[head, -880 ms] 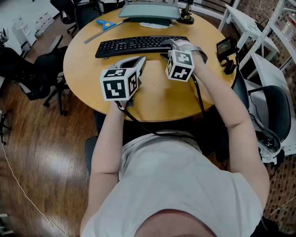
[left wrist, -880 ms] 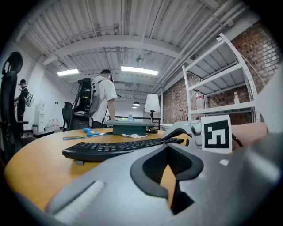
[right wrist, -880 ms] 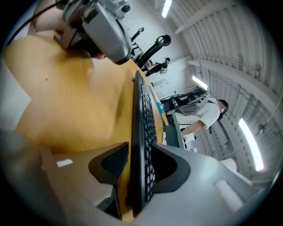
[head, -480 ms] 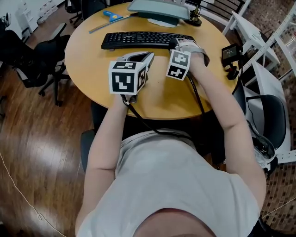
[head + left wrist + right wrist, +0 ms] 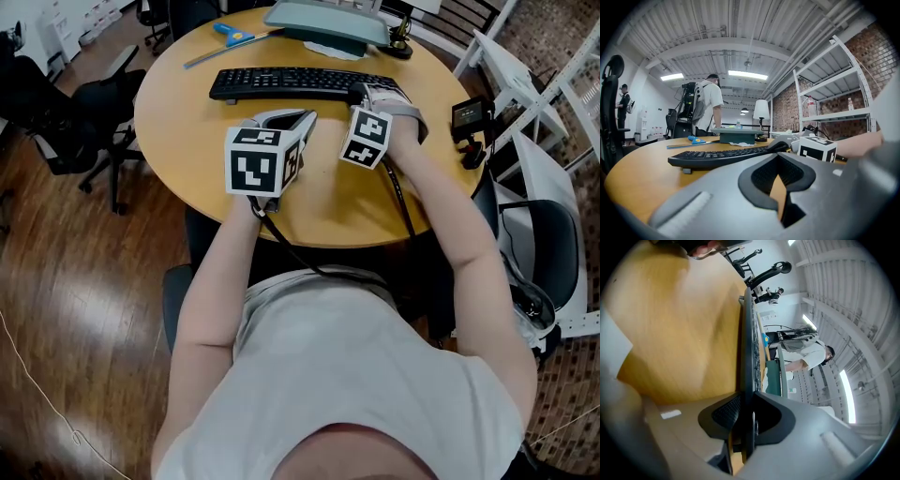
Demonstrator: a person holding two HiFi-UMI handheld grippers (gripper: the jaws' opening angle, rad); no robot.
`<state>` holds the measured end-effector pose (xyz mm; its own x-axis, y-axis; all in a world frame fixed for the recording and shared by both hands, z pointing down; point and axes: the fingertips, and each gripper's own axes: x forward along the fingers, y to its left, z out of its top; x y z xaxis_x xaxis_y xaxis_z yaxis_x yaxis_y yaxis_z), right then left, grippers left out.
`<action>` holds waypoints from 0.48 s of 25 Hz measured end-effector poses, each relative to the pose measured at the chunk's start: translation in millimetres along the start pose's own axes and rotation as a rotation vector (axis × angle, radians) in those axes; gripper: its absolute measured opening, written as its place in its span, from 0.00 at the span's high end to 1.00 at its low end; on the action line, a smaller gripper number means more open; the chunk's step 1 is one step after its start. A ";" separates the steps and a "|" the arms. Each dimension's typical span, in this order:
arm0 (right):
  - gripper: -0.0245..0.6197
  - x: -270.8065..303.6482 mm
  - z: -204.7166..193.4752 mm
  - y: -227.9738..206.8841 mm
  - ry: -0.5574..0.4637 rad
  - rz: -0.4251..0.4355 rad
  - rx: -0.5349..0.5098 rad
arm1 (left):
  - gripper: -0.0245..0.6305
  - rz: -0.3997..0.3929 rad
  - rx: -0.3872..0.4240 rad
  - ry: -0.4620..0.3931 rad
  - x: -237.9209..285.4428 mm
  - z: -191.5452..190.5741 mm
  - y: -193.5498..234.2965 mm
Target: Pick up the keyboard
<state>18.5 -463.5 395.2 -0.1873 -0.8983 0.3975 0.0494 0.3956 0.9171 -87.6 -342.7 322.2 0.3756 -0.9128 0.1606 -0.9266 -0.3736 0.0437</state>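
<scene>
Head view with both gripper views. Across the last second almost nothing has shifted but the head camera's framing: the keyboard lies where it did on the round wooden surface, near its far side and just short of the grey-green stand base. The right claw stays at the keyboard's right end. In the right gripper view the keyboard's thin edge runs straight through the jaw notch with a pad on either side, so this claw is read as clenched on that end. The left claw remains just near of the keyboard's front edge and apart from it. Its jaws are closed together on nothing, with only a sliver of surface showing through the notch behind the tips. The keyboard's small foot, seen in the left gripper view, appears to be down on the surface, so the grasp looks made and the lift not yet begun. No brand or label can be read: key legends are too small, the cubes carry only black-and-white square markers, and the small black device at the right edge shows nothing legible.
</scene>
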 end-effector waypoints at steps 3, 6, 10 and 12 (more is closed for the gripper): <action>0.84 -2.1 -1.2 -6.3 0.000 -0.026 -0.008 | 0.47 -0.001 0.000 0.000 -0.9 0.8 0.9; 0.84 -6.6 -1.1 -15.2 -0.003 -0.062 -0.022 | 0.47 -0.001 -0.001 0.002 -1.7 1.7 1.8; 0.84 -11.1 -0.9 -21.1 -0.019 -0.103 -0.033 | 0.47 0.000 -0.001 0.002 -1.1 0.5 1.1; 0.84 -12.4 -1.2 -23.9 -0.024 -0.122 -0.035 | 0.47 -0.001 -0.002 0.002 -1.4 0.4 1.4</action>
<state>20.8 -462.1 368.5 -0.2177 -0.9343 0.2824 0.0589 0.2762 0.9593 -89.5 -342.0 321.7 0.3761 -0.9121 0.1629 -0.9264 -0.3739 0.0453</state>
